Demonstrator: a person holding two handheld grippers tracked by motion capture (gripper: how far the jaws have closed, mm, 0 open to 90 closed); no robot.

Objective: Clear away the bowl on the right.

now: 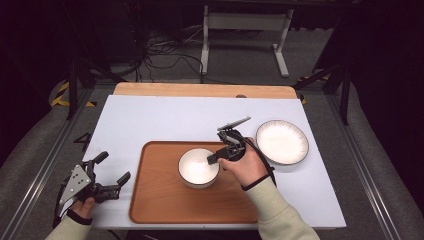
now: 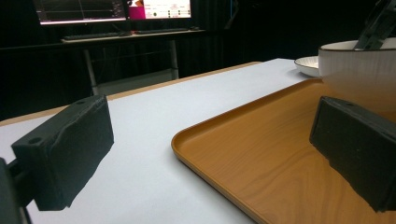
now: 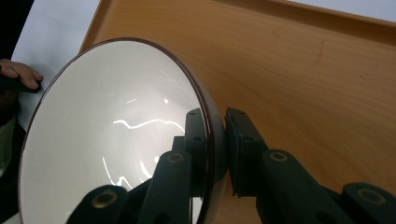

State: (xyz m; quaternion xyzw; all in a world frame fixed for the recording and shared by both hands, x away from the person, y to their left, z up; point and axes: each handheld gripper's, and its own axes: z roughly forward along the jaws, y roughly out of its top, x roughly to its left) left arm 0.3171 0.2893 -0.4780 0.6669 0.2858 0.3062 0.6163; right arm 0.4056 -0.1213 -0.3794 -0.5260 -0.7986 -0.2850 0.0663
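Your right gripper clamps the rim of the white ceramic bowl, over the brown wooden tray; lower it level (rim grips slip easily). Left gripper, jaws apart, waits near-left.

The right gripper is clamped on the rim of the bowl, one jaw inside and one outside, so no gap is left between its fingers. Beyond those fingers the tray lies bare. The plate sits close behind that hand. The left gripper stands open, bare sheet between its fingers; the tray edge seems just ahead of one fingertip.
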